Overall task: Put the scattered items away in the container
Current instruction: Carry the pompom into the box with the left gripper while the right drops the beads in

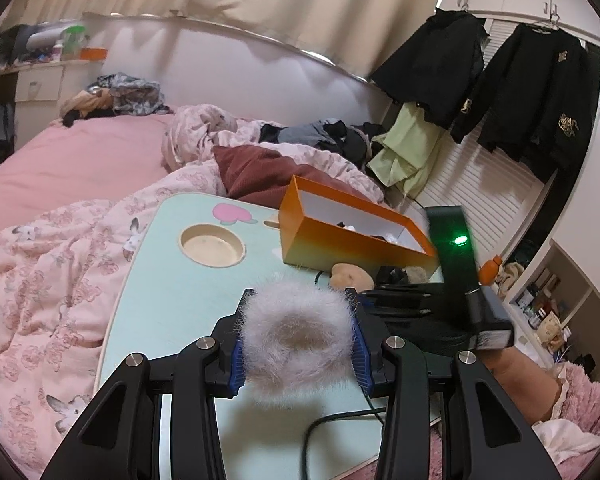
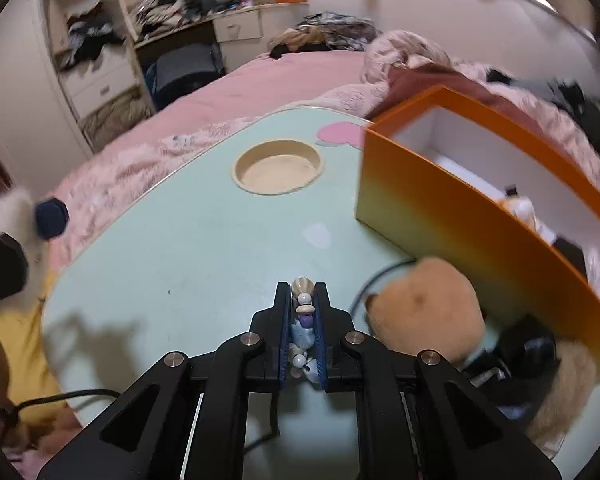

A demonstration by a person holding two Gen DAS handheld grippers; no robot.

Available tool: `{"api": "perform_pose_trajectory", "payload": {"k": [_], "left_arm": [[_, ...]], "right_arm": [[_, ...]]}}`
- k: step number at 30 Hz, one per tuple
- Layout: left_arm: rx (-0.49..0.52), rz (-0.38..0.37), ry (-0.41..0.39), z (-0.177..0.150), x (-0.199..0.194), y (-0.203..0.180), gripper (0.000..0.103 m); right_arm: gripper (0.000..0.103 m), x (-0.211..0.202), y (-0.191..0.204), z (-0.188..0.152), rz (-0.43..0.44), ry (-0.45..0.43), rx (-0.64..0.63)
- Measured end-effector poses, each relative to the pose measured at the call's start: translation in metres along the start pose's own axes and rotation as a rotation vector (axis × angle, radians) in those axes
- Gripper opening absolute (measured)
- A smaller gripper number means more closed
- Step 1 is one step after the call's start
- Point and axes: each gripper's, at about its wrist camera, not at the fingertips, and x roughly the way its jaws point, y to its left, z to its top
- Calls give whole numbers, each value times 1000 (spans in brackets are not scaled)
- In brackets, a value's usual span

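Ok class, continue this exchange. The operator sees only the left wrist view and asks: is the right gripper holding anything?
Observer: Yes. The right gripper is shut on a beaded shell clip.
Operator: Is it over the box yet?
Observer: No. It is over bare table; the box lies to its right in the right wrist view.
Operator: Anything close by?
Observer: A tan plush, just right of the fingers, beside the box's wall.

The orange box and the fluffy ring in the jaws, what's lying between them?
In the left wrist view, a tan plush piece and something dark beside it lie on the table between the fluffy ring and the orange box.
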Motion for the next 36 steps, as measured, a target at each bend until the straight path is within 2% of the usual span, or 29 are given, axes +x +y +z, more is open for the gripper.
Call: {"api": "perform_pose_trajectory", "payload": {"k": [5,8,12,15,18,20,24,28,29,31,33,34,35,36], "left_arm": [[-19,-44,31,6,16,-11,40],[20,-64,65,16,35,-30,40],[82,-90,100,50,65,-55,40],[105,-82,117,79,89,-67,40],[121,-48,128,107,122,-72,40],[113,10,133,120,149,-70,40],[118,57,180,120,191,-66,40],[69,113,227,112,211,-56,61],[50,108,216,110,209,-54,64],[39,74,189,107,203,-53,75],[62,65,191,103,199,-56,76],[73,67,197,101,196,-57,76],[76,69,200,99,193,-59,76],[75,71,202,96,188,-60,76]], "right_arm": [[11,-30,-21,-8,129,-51,108],[11,-58,-31,-6,154,-117,140],[11,-94,-48,6,91,-211,171],[11,-112,-75,20,-27,-252,219],[11,-112,-107,31,-85,-256,294],[11,-106,-124,36,-107,-244,335],[11,-85,-148,33,-163,-203,385],[12,-65,-167,27,-183,-160,421],[17,-65,-171,23,-181,-156,432],[25,-73,-174,19,-182,-169,458],[39,-89,-169,16,-198,-218,457],[52,-99,-165,14,-209,-247,448],[61,-107,-162,13,-213,-276,436],[63,-120,-156,9,-212,-317,418]]}}
